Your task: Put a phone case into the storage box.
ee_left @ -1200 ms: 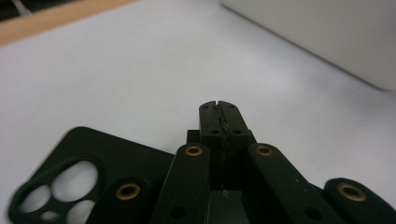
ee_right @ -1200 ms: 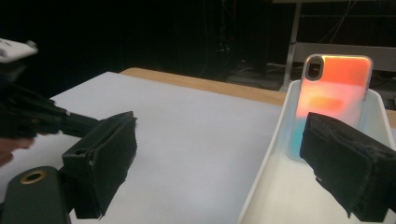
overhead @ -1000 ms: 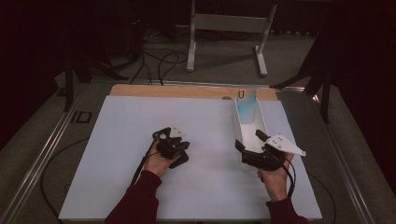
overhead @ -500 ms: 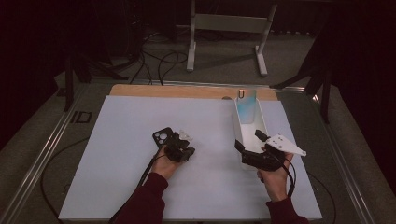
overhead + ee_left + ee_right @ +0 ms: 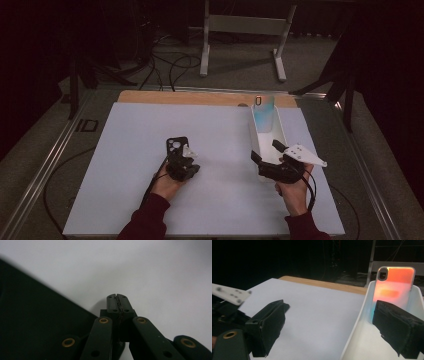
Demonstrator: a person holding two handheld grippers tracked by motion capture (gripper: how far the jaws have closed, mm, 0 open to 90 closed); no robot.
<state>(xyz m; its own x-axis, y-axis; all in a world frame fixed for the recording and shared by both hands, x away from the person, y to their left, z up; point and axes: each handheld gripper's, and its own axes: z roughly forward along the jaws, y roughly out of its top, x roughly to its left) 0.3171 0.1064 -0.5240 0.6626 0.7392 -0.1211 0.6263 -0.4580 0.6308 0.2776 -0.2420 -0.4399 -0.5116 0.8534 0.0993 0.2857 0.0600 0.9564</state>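
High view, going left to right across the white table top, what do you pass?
Black phone case → left hand-held gripper → right hand-held gripper. The white tray overlaps the right one, so I leave it out.

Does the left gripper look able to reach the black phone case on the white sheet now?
Probably yes. The left gripper is right beside the black phone case on the white sheet, nothing between them. Its jaws are shut, so they must open first to grasp.
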